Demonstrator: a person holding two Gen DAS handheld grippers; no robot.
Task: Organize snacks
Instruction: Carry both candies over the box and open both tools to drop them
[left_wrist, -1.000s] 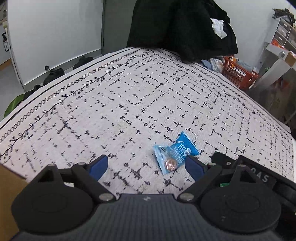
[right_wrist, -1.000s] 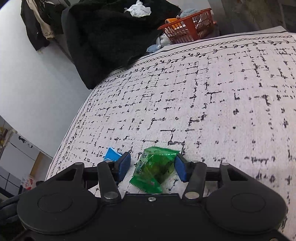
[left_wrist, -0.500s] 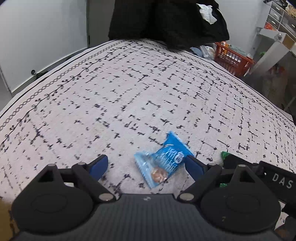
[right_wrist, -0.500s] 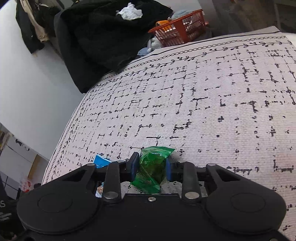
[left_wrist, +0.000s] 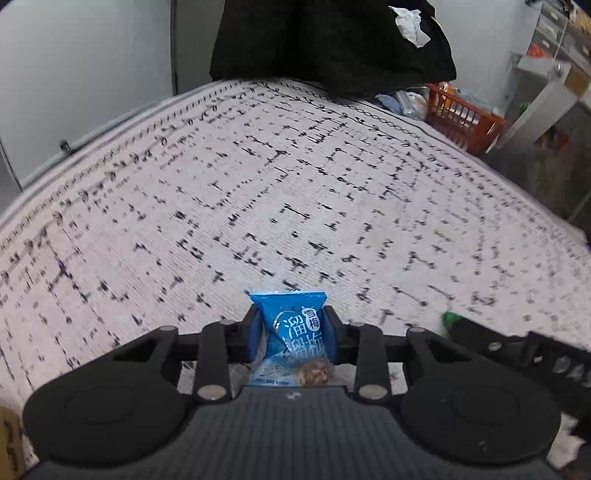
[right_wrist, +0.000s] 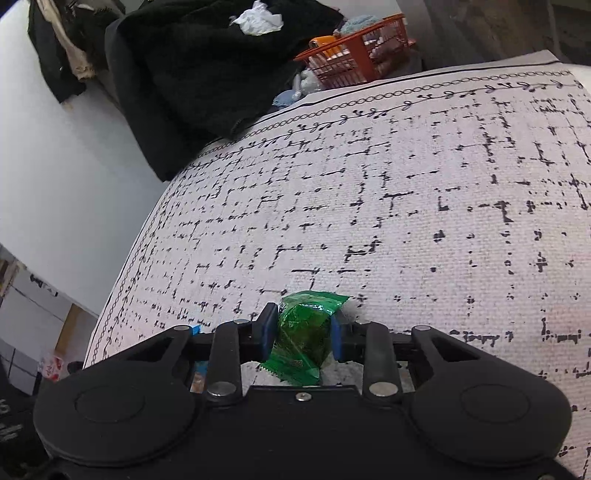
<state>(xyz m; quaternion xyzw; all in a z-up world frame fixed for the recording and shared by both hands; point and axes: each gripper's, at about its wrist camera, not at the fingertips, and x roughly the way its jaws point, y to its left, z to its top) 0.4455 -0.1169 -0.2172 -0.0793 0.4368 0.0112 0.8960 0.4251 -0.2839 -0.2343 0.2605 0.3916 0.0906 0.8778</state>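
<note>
patterned cloth: left tool just clamped blue packet; right tool grips green packet.

Two snack packets lie side by side on the cloth.

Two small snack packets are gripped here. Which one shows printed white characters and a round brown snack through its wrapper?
The blue plastic packet, clamped in the left gripper. The crinkled green packet in the right gripper shows neither.
</note>
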